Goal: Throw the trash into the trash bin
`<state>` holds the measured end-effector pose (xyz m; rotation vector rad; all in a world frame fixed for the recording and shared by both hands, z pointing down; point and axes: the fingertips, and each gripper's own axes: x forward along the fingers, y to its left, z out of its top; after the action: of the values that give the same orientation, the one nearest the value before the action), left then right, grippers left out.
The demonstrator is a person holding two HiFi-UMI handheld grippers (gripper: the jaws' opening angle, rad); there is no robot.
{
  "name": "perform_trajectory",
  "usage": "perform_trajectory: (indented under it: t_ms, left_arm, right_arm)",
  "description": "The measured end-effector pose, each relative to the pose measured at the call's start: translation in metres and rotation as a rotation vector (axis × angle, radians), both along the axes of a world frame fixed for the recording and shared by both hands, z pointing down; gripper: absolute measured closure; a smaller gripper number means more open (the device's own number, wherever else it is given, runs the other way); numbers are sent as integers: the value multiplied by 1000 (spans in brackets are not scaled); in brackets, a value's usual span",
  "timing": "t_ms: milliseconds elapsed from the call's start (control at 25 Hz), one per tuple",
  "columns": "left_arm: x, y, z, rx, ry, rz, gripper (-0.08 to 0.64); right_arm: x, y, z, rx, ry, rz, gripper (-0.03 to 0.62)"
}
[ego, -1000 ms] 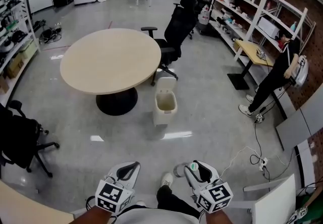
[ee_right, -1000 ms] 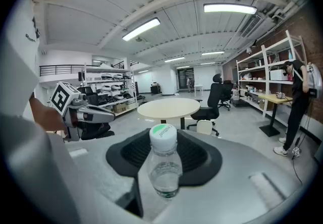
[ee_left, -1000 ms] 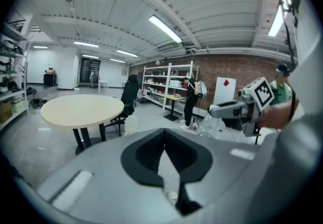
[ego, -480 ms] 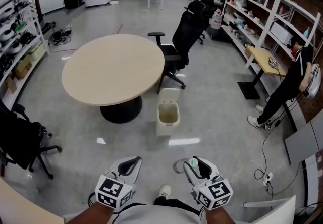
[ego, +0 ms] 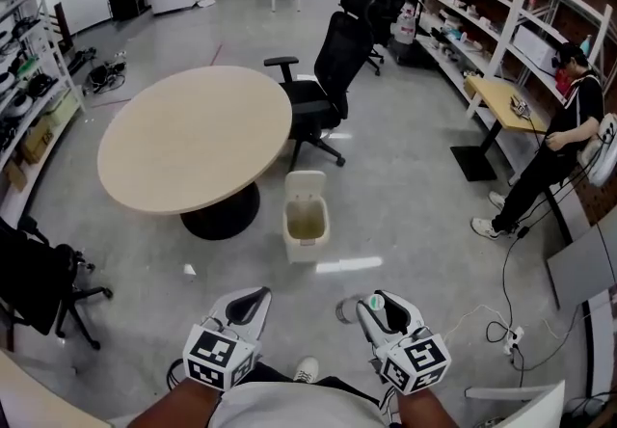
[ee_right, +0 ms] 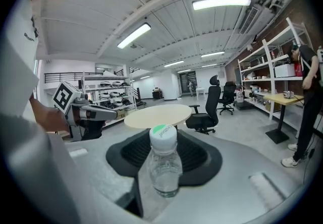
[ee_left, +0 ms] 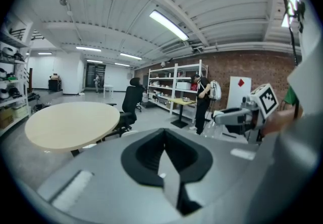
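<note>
The right gripper (ego: 384, 313) is clenched on a small clear plastic bottle (ee_right: 164, 168) with a green cap (ee_right: 162, 134), held low in front of the person. The left gripper (ego: 246, 306) has its jaws pressed together with nothing between them. The trash bin (ego: 307, 218) stands well ahead on the floor with its lid up, just beside the round table (ego: 191, 137), near a black office chair (ego: 328, 74).
</note>
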<state>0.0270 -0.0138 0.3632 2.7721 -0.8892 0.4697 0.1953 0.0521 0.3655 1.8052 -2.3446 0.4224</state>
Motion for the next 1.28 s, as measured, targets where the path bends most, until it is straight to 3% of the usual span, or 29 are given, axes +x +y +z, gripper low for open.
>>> perform_trajectory:
  t_ms: [280,1040,1280]
  left_arm:
    - [14,-9,7,4,-52,2,552]
    - [66,-59,17,-21,-59,88,552]
    - [65,-72,27,-38,-95,93,552]
  right_arm:
    - [15,-11,10,-16,-26,0,433]
    - [49,-42,26,-45,-37,66,433]
    - [52,-62,33,-75,-31,66,433]
